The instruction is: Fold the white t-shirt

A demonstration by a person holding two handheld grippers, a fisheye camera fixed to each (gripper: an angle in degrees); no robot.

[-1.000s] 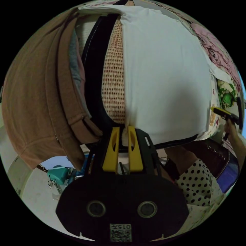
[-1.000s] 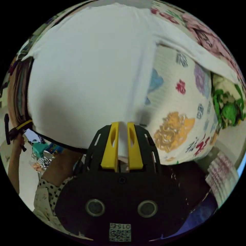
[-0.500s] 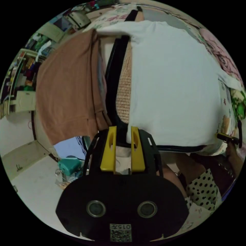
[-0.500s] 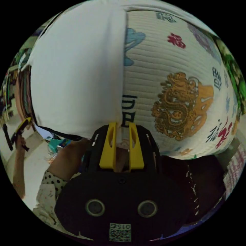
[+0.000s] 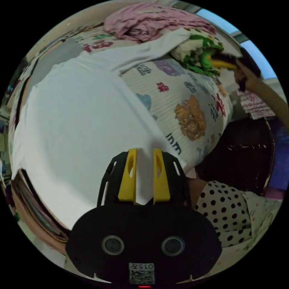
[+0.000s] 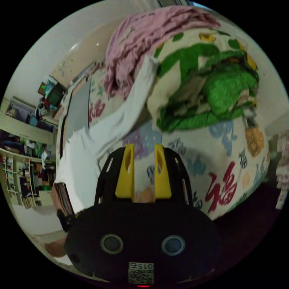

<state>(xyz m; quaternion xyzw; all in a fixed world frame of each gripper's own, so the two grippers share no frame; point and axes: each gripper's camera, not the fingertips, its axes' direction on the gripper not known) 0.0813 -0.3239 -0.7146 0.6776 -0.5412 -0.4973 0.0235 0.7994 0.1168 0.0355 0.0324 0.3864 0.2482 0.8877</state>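
White t-shirt (image 5: 78, 120): lies spread flat on the printed quilt (image 5: 192, 99), directly ahead of and under the left gripper (image 5: 144, 152); one sleeve reaches away toward the pink cloth (image 5: 156, 21) and the green-patterned blanket (image 5: 201, 52). Left gripper: yellow jaws parted by a narrow gap, white fabric seen between them, nothing clamped. Right gripper (image 6: 144, 147): jaws likewise parted, holding nothing, poised over bare quilt (image 6: 234, 156); the t-shirt (image 6: 78, 162) lies off to one side of it, its sleeve running up to the pink cloth (image 6: 144, 39) beside the blanket (image 6: 210, 81). In the left gripper view the right gripper (image 5: 224, 63) shows far off, held in a hand (image 5: 245, 78) near the blanket, well apart from the shirt. Writing: the quilt carries large printed characters in red, blue and black beside a golden dragon motif (image 5: 190, 116).
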